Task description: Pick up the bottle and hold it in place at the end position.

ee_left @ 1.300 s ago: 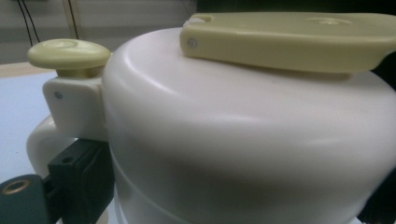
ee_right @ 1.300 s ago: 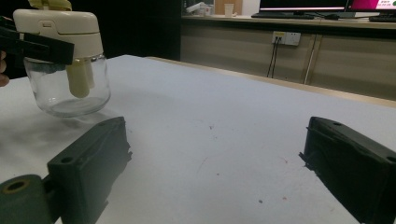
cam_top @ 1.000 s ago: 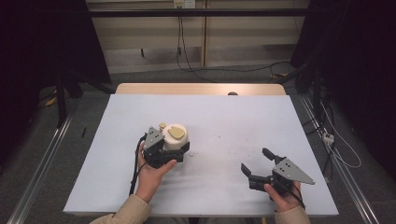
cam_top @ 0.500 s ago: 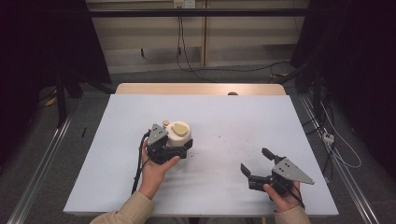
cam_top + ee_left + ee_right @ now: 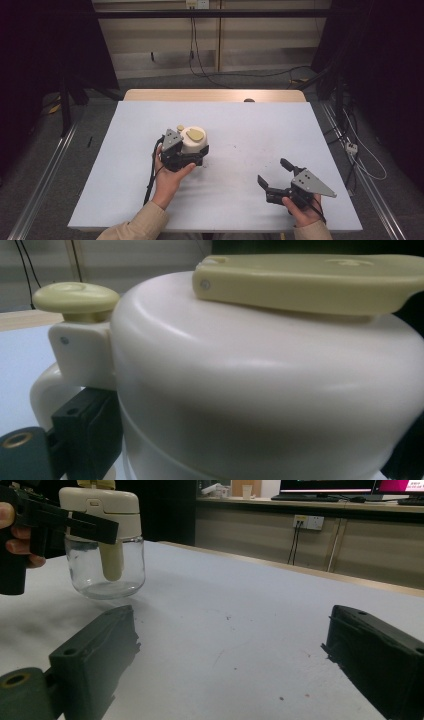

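A glass jar with a cream lid and a pale yellow flip tab stands left of the table's middle. My left gripper is shut on the jar's lid, one black jaw on each side. Close up in the left gripper view, the lid has a round yellow knob at its left. From the right gripper view the jar is clear glass with a cream tube inside; whether its base touches the table I cannot tell. My right gripper rests open at the front right, with nothing between its jaws.
The white table top has a wooden strip along its far edge, with a small dark object on it. Faint dark specks mark the surface between the grippers. Cables lie on the floor beyond the table.
My left gripper and the jar have shifted slightly away from the person and to the right. The right gripper has stayed in place.
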### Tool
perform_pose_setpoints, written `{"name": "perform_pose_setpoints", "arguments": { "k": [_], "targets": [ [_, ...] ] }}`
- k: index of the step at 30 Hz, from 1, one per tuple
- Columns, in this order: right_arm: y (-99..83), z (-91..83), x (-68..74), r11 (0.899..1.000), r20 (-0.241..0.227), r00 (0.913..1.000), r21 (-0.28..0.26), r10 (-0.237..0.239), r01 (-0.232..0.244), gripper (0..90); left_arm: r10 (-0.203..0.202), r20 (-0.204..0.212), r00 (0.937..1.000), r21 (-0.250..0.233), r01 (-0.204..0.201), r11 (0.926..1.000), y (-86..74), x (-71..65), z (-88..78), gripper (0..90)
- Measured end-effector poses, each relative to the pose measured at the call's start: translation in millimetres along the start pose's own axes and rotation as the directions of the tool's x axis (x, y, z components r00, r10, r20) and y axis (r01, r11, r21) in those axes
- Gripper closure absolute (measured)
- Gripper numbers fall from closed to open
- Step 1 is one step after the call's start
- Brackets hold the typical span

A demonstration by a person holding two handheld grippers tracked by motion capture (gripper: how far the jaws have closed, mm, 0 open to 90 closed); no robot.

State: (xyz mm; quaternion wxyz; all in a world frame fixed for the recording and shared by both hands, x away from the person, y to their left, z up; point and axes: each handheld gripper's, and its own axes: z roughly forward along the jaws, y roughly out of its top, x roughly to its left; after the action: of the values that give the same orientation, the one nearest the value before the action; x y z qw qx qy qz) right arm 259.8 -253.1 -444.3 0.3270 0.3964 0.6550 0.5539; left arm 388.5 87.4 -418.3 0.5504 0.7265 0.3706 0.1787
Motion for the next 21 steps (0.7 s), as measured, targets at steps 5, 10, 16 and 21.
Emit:
{"name": "perform_pose_setpoints", "arguments": {
  "k": [5, 10, 16, 21],
  "targets": [
    [0.2, 0.3, 0.1, 1.0, -0.002, 1.0, -0.002, -0.003, 0.003, 5.8, -0.003, 0.002, 1.0, -0.002, 0.003, 1.0, 0.6, 1.6, 2.2, 6.3],
    [0.0, 0.7, 0.0, 1.0, -0.002, 1.0, -0.001, -0.002, 0.002, 5.8, -0.005, 0.01, 0.9999, 0.001, 0.005, 1.0, 2.9, 2.1, 5.3, 6.3],
    [-0.1, 1.2, 0.4, 1.0, -0.002, 1.0, -0.001, -0.001, 0.001, 5.8, -0.007, 0.023, 0.9997, -0.009, 0.007, 0.9999, 6.9, 1.4, 9.1, 6.3],
    [-0.2, 1.3, 0.1, 1.0, -0.001, 1.0, -0.002, -0.001, 0.001, 5.8, -0.009, 0.019, 0.9998, -0.01, 0.009, 0.9999, 7.8, 2.3, 11.0, 6.3]
  ]
}}
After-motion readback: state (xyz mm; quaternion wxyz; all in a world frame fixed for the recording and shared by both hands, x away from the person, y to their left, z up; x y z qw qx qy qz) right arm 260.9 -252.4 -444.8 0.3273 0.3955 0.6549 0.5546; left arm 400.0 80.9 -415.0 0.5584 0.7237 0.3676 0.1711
